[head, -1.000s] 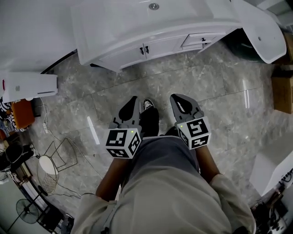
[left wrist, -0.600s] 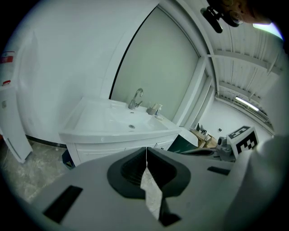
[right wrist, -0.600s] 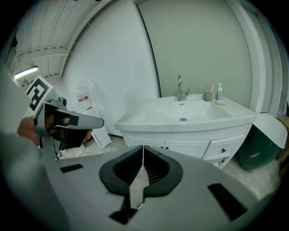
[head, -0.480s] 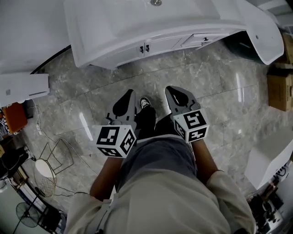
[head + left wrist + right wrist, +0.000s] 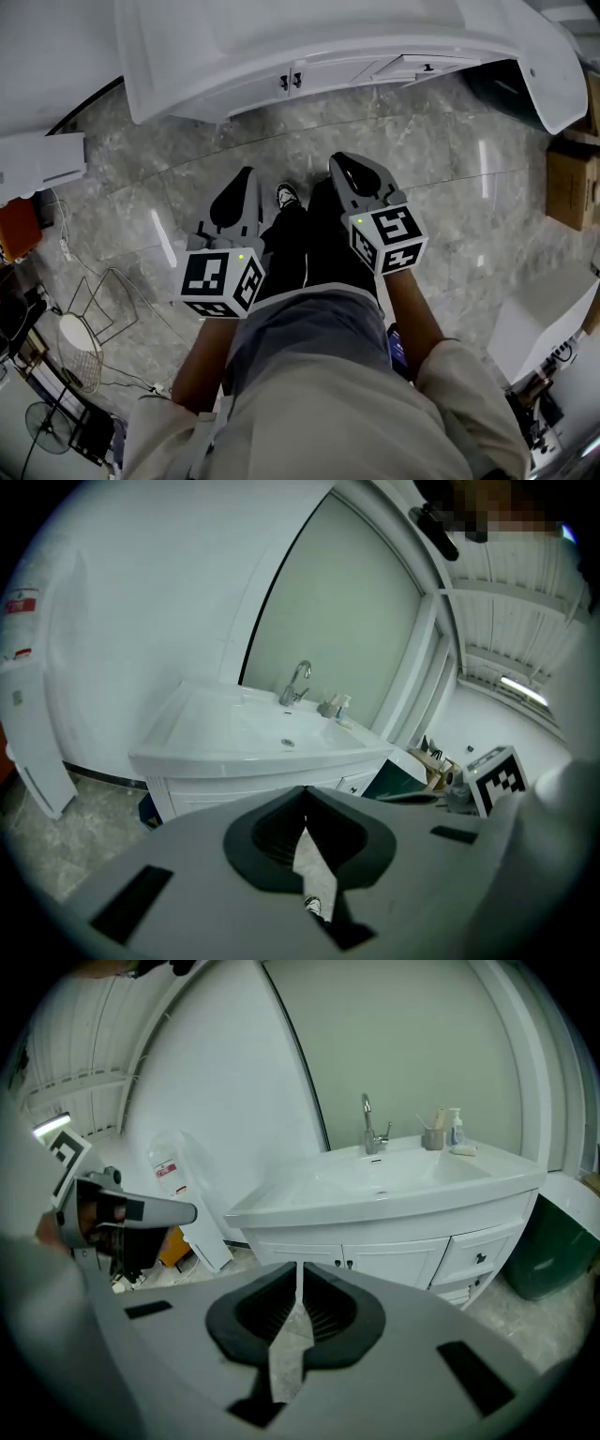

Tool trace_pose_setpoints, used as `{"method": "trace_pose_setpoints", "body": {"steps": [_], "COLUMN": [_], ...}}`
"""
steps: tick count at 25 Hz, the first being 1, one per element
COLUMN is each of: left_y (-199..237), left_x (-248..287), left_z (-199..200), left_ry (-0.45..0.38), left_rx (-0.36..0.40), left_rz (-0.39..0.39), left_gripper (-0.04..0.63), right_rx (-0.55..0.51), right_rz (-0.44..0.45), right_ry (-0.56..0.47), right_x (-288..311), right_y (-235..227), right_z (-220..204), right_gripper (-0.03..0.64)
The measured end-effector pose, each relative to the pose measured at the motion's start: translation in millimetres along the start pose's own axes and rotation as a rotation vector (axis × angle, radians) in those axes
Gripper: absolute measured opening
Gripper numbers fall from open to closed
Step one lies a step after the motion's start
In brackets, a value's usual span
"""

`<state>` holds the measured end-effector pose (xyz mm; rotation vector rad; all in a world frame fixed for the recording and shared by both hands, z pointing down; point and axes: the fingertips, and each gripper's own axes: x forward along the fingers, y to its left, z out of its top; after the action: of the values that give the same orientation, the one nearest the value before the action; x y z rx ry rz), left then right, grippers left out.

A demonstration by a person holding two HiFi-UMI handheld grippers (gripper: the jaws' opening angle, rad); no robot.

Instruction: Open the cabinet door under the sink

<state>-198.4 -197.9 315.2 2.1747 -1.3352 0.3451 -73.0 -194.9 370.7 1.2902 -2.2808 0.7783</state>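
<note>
The white sink cabinet (image 5: 309, 47) stands across the top of the head view. Its two doors are closed, and their small dark knobs (image 5: 291, 82) sit side by side. In the right gripper view the doors (image 5: 375, 1260) face me under the basin, knobs (image 5: 344, 1263) at the centre. My left gripper (image 5: 247, 175) and right gripper (image 5: 338, 161) are held over the floor, well short of the cabinet. Both are shut with nothing between the jaws. The left gripper (image 5: 305, 794) hides most of the doors in its own view. The right gripper (image 5: 298, 1267) points at the cabinet front.
A drawer (image 5: 478, 1258) sits right of the doors, and a dark green bin (image 5: 553, 1251) stands beyond it. At the left are a white panel (image 5: 37, 159) and a wire basket (image 5: 80, 337). A cardboard box (image 5: 567, 187) is at the right. My shoe (image 5: 286, 195) rests on the grey marble floor (image 5: 450, 169).
The cabinet has slid toward the top of the head view and looks larger. Both grippers have drifted slightly left and up and stay shut. A leg has stepped forward between them.
</note>
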Motion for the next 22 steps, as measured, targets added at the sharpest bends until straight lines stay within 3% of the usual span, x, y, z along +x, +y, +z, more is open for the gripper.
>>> {"method": "trace_pose_setpoints", "body": {"steps": [12, 22], "left_y": [2, 21], "left_x": [34, 54], "left_z": [-42, -59], "left_ry": [0.042, 0.077], "left_rx": [-0.039, -0.066], "left_rz": [0.046, 0.070], "left_gripper": [-0.002, -0.002], "right_rx": [-0.040, -0.013], "right_rz": [0.024, 0.017], "right_ry": [0.035, 0.061], "right_x": [57, 109], "right_y": [-46, -66], "right_z": [-13, -25], "right_gripper": [0.014, 0.014]}}
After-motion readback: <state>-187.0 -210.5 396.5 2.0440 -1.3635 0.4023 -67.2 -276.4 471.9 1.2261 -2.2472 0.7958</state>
